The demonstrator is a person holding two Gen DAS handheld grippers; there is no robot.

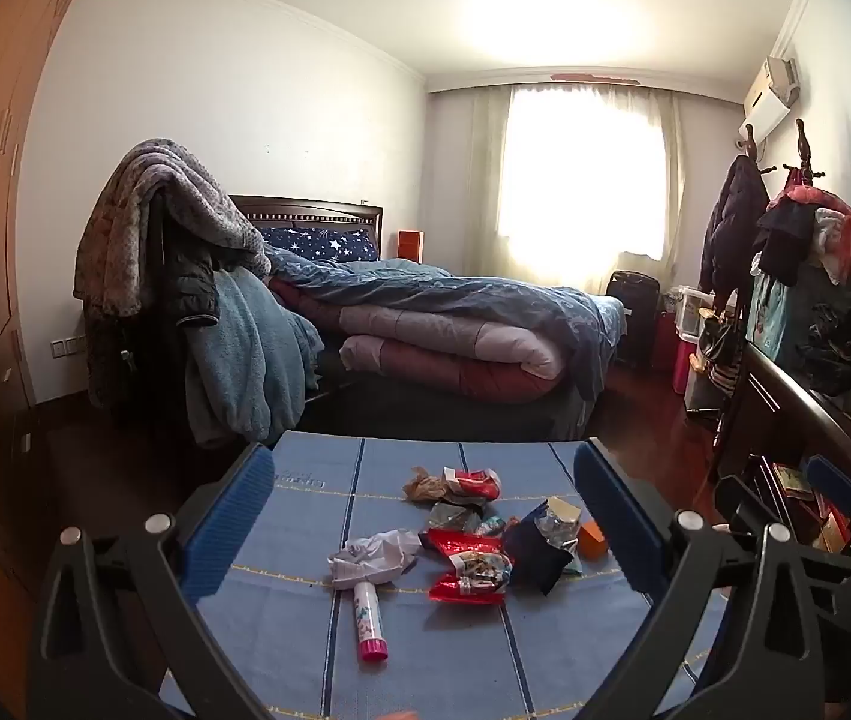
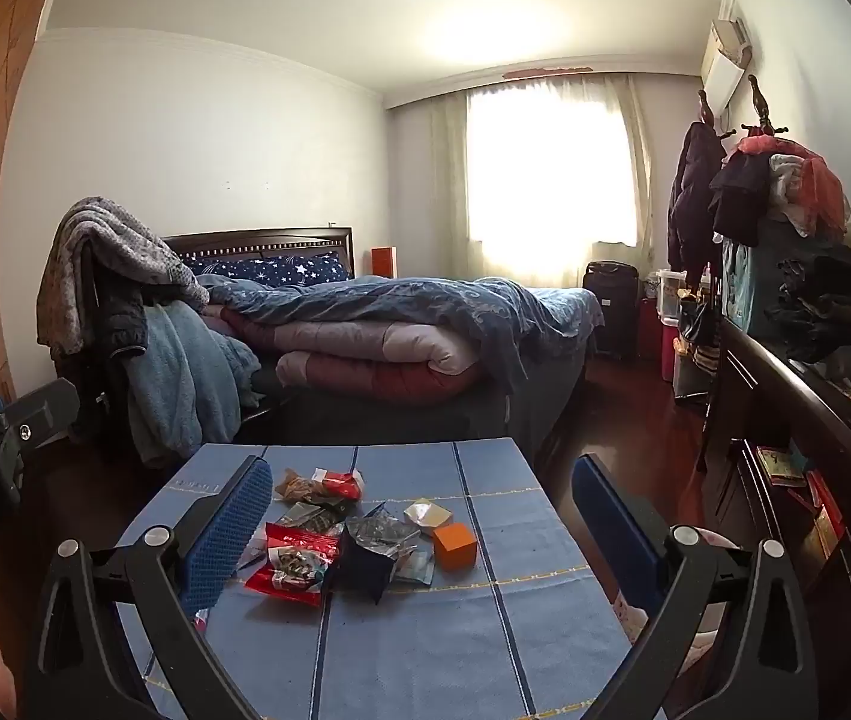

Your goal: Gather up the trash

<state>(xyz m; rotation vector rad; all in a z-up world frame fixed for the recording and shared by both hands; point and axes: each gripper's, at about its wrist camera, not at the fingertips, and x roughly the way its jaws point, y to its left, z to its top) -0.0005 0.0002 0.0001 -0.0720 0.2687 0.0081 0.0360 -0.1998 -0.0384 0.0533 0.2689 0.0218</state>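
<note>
Looking along my two hand-held grippers, I see the trash lying in a loose heap on the table, which is covered by a blue cloth with dark stripes. Straight ahead of the left hand-held gripper, between its spread blue fingers, lie a crumpled white paper, a red snack wrapper, a dark blue pouch and a small orange box. Nearer to that gripper than the paper lies a white tube with a pink cap. Farther off sit a second red wrapper and a brown crumpled scrap.

The left hand-held gripper is released, fully spread, grasping nothing. The right hand-held gripper is likewise released and empty; most of the heap lies ahead of it toward its left finger, with the orange box nearest the middle.

Beyond the table, ahead of both grippers, is a bed piled with folded quilts. To its left a chair is draped with blankets. Farther ahead a curtained window glows brightly. To the right stand a coat rack and a dark dresser.
</note>
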